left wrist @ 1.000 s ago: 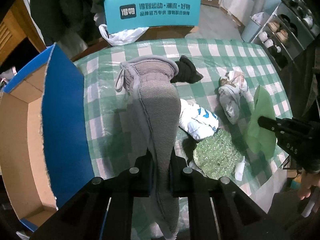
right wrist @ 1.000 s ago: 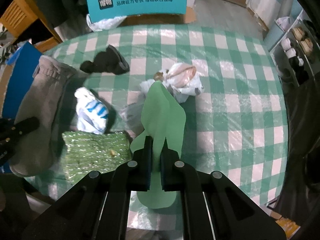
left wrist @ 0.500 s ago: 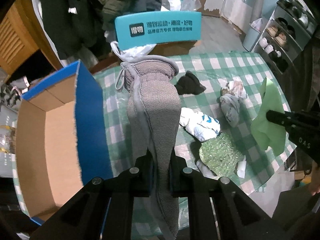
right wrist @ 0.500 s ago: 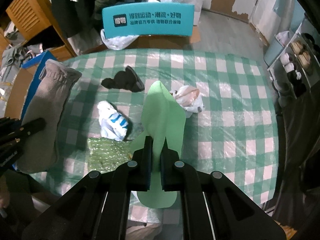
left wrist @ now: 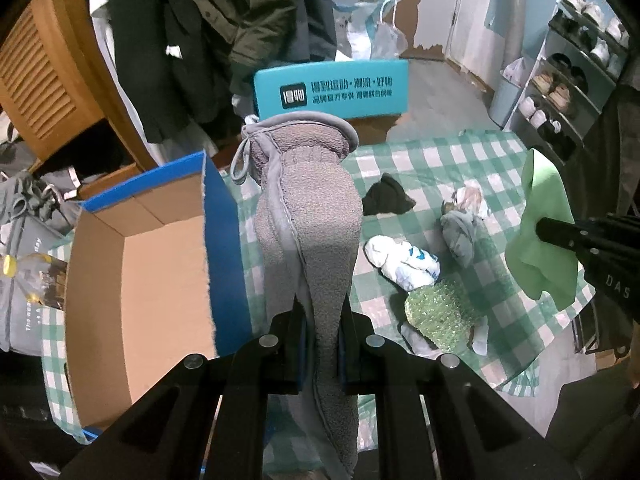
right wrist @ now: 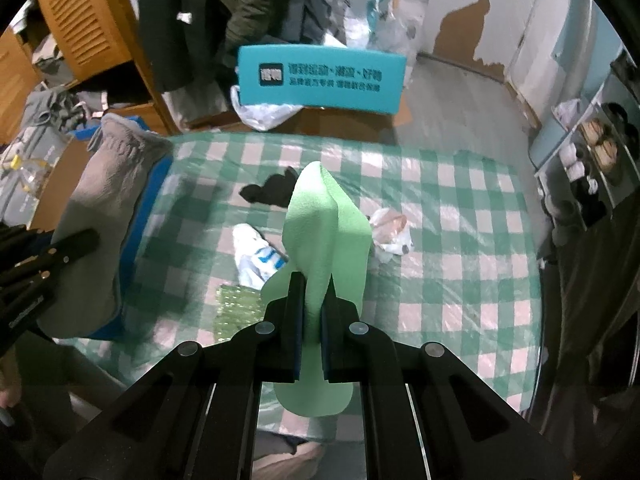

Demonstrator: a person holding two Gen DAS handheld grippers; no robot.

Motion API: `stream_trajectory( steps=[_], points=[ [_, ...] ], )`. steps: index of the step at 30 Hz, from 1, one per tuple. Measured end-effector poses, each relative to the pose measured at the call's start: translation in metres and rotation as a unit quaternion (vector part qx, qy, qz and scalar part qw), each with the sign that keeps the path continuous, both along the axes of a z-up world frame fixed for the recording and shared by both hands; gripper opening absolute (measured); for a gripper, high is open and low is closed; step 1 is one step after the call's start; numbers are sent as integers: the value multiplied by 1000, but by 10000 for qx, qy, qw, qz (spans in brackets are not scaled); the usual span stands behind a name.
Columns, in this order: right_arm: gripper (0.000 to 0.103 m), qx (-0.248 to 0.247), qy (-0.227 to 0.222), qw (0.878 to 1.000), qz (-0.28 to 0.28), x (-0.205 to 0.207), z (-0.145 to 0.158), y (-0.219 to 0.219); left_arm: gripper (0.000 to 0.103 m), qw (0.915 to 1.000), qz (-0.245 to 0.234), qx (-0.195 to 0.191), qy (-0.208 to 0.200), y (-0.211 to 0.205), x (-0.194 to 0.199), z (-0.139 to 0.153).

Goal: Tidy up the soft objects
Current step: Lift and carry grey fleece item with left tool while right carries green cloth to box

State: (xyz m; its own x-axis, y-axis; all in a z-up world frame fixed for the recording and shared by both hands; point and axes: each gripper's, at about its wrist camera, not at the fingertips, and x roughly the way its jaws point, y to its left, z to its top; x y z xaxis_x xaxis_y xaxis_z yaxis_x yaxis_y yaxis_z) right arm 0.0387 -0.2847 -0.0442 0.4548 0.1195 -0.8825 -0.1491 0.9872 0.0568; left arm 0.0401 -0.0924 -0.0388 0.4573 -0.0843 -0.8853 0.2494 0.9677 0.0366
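Observation:
My left gripper [left wrist: 322,312] is shut on a grey fleece garment [left wrist: 308,216] and holds it high above the table, beside the open blue cardboard box [left wrist: 132,280]. My right gripper [right wrist: 314,288] is shut on a light green cloth [right wrist: 326,224], also lifted above the table. The grey garment [right wrist: 108,196] and the left gripper show at the left of the right wrist view. The green cloth [left wrist: 544,224] shows at the right of the left wrist view. On the green checked tablecloth [right wrist: 460,248] lie a black sock [left wrist: 386,198], a white and blue bundle [left wrist: 404,260], a sparkly green piece [left wrist: 438,310] and a crumpled grey and beige piece [left wrist: 464,216].
A teal chair back [left wrist: 332,90] stands behind the table. Dark coats [left wrist: 224,32] hang behind it. A shoe rack [left wrist: 568,76] stands at the right. A wooden louvred cabinet [left wrist: 44,68] and grey bags [left wrist: 28,240] are at the left.
Both grippers have risen well above the table with their cloths. The left gripper has moved so the blue box opening shows more fully to its left.

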Motion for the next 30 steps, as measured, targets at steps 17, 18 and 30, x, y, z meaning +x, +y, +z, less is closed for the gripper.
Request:
stream_trajectory(
  steps=[17, 18, 30],
  points=[
    [6, 211, -431, 9973, 556, -5, 43, 52, 11, 9990, 197, 22, -393, 25, -15, 28],
    [6, 219, -438, 9971, 588, -4, 44, 56, 11, 9990, 229, 0, -392, 29, -15, 29],
    [6, 319, -482, 9931, 1021, 2, 56, 113, 11, 9973, 546, -84, -492, 72, -21, 38]
  ],
)
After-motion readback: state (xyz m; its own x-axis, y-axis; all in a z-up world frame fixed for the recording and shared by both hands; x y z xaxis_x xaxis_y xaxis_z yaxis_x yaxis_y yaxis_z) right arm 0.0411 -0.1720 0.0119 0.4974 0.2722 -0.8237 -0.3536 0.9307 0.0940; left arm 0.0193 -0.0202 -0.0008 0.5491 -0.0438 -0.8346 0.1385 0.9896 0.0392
